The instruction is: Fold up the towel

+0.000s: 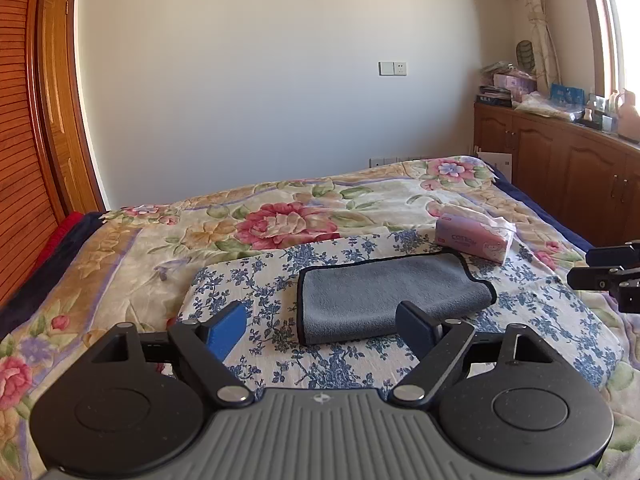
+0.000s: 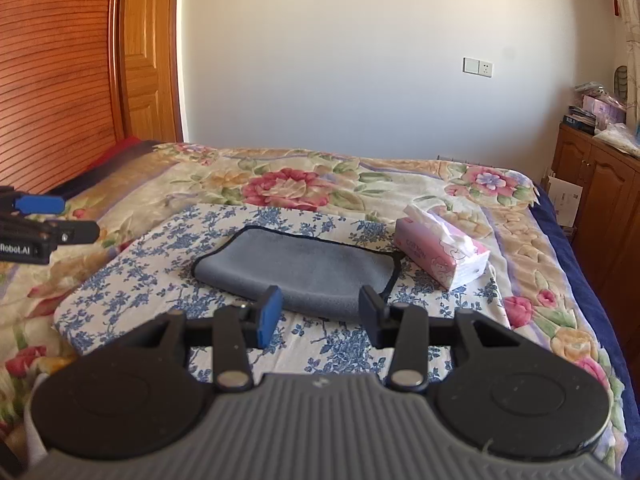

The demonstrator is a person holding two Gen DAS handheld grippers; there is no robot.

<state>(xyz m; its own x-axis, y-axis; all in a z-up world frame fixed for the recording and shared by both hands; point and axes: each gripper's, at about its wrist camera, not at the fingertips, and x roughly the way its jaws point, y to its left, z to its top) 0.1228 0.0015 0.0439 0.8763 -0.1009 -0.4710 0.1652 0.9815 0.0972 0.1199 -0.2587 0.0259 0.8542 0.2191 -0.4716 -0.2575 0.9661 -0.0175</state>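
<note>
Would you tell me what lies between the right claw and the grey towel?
Only blue-flowered cloth separates the right claw from the grey towel, per the right wrist view.

A home bedroom. A bed under a flowered quilt fills the middle, with a blue-patterned cloth and a pack of tissues lying on it. At 9 o'clock stands a wooden door beside slatted wardrobe panels; at 3 o'clock, wooden cabinets piled with household clutter sit below a curtained window. A wall socket sits at 12 o'clock.
</note>
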